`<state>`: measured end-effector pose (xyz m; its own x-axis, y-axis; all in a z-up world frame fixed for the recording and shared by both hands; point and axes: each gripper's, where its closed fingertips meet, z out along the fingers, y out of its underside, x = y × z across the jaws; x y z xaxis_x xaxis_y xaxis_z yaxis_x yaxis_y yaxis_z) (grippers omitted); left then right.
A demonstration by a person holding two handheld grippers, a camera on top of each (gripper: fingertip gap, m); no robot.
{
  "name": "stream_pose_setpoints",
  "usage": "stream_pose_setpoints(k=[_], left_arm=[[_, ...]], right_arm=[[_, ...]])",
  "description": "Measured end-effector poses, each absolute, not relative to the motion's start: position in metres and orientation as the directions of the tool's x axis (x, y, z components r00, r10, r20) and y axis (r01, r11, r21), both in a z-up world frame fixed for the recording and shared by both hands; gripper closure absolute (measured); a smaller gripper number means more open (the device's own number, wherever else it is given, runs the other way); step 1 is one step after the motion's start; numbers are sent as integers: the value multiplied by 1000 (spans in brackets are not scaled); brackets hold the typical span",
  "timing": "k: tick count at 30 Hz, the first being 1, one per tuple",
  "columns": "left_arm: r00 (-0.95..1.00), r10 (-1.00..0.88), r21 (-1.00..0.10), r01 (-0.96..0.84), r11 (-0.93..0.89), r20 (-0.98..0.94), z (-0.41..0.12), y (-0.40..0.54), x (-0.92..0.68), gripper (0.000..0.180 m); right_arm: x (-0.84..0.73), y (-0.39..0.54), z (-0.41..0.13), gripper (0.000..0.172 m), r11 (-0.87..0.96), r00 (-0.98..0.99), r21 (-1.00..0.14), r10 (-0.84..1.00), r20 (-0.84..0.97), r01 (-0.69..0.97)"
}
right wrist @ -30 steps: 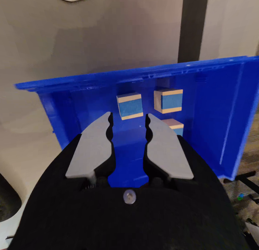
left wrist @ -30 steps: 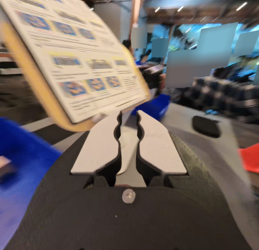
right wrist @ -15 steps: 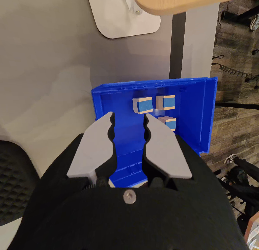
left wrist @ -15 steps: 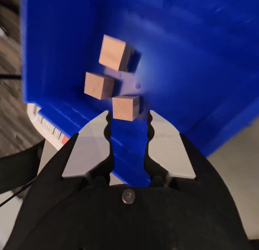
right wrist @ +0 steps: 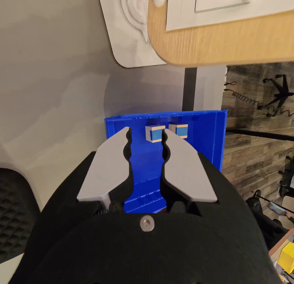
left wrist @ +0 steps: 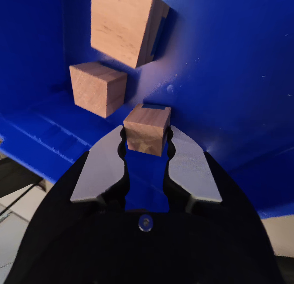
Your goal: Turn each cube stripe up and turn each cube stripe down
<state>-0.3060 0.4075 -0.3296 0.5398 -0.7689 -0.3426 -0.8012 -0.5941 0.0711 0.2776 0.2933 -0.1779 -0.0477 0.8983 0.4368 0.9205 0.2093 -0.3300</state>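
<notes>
Straddling the nearest wooden cube (left wrist: 145,133) in the blue bin (left wrist: 222,69), the left gripper (left wrist: 145,130) has its fingers spread, with a thin gap on each side, so nothing is grasped. If they close off-centre, the cube may twist or knock the middle cube (left wrist: 97,88) just beyond. Farther away, the right gripper (right wrist: 146,131) hangs released and empty above a second bin (right wrist: 205,141) holding striped cubes (right wrist: 155,133).

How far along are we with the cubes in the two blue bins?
Nothing looks turned yet. Right gripper hangs open above its blue plastic bin, whose two visible wooden cubes show their blue stripe. Left gripper straddles the nearest plain-faced wooden cube, jaws open, not yet clamped. All flips remain.
</notes>
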Motion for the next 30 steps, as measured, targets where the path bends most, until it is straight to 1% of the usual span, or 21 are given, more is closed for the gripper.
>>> stream_pose_setpoints(k=[1,3,5,8,9,11,13,14,15,17,19,20,23,27,30], left_arm=[[571,-748,22,-790,-613,-339,-324,405,-305,131],[639,-704,-134,-762,-633,-311,-304,398,-299,131],[716,-667,-357,-690,-629,-209,-275,384,-282,131],[729,-683,-696,-465,-547,50,-214,350,-237,132],[715,-692,-761,-395,-514,96,-193,337,-226,132],[695,-710,-851,-301,-431,114,-154,313,-205,132],[627,-760,-927,-157,-340,172,-113,285,-173,131],[586,-783,-950,-69,-306,209,-96,272,-157,132],[506,-825,-959,19,-283,253,-81,255,-138,132],[352,-883,-949,167,-266,309,-59,224,-105,132],[182,-920,-922,250,-297,346,-51,195,-75,132],[145,-923,-911,277,-307,356,-50,186,-63,132],[40,-928,-894,284,-345,371,-58,162,-32,132],[-83,-915,-867,294,-402,395,-65,144,-5,132],[-142,-902,-863,263,-432,408,-73,134,15,132]], right_arm=[[273,291,-173,136,223,-52,-335,891,451,916],[262,284,-161,136,263,-65,-345,868,492,901],[243,274,-146,134,315,-78,-359,836,544,878],[201,255,-121,130,428,-100,-375,757,646,822],[184,245,-114,130,472,-112,-378,730,674,797],[147,226,-101,127,556,-136,-374,672,728,742],[108,209,-87,122,629,-134,-393,624,769,671],[90,200,-80,121,661,-131,-405,606,785,631],[72,193,-74,119,691,-124,-411,584,802,594],[43,183,-62,117,744,-96,-392,518,850,541],[23,175,-53,113,777,-80,-367,468,880,512],[16,169,-52,113,784,-85,-374,473,877,495],[4,154,-50,113,806,-117,-376,473,873,457],[0,142,-55,111,815,-164,-362,475,865,454],[0,138,-63,108,814,-198,-344,475,857,467]])
